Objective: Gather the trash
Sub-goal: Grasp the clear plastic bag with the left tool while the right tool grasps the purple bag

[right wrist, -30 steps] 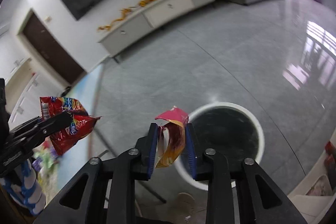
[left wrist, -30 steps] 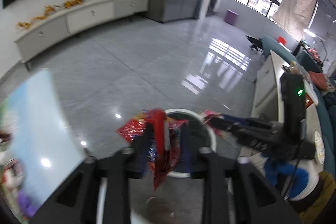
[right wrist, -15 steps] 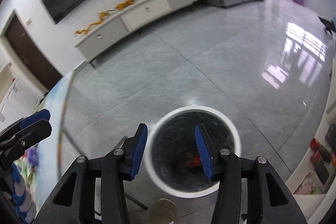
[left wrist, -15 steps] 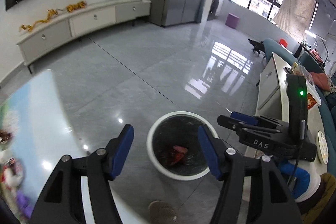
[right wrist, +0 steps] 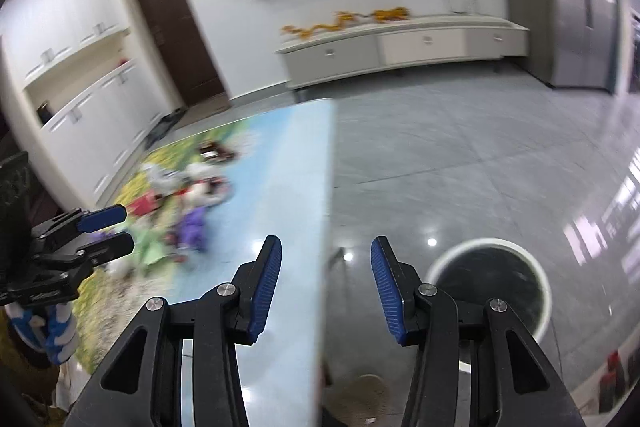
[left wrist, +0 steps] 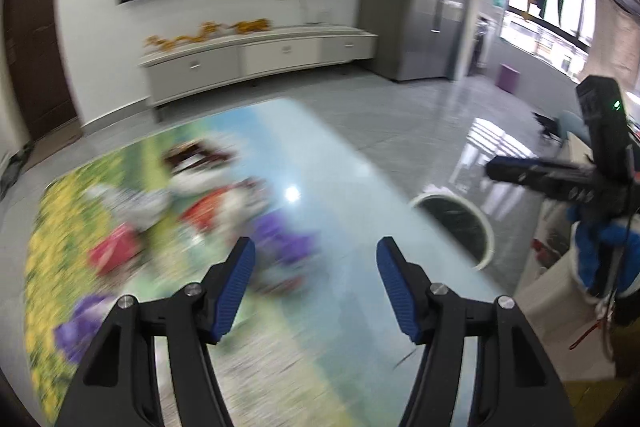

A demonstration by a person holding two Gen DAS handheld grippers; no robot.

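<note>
fingers of left gripper [left wrist: 316,267] and right gripper [right wrist: 325,265] spread, empty, above table [right wrist: 288,163] edge beside bin [right wrist: 490,291].

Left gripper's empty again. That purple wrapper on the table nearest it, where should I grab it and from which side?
Come from above with the open left gripper and pinch a raised crumpled fold of the purple wrapper. It looks like thin packaging lying low on the table, so a side approach would likely push it. Blur hides its exact edges.

There were two grippers, the left gripper [left wrist: 316,259] and the right gripper [right wrist: 325,259], one trash bin [right wrist: 538,269], one table [left wrist: 348,187], and several blurred wrappers [left wrist: 208,211] on it.
</note>
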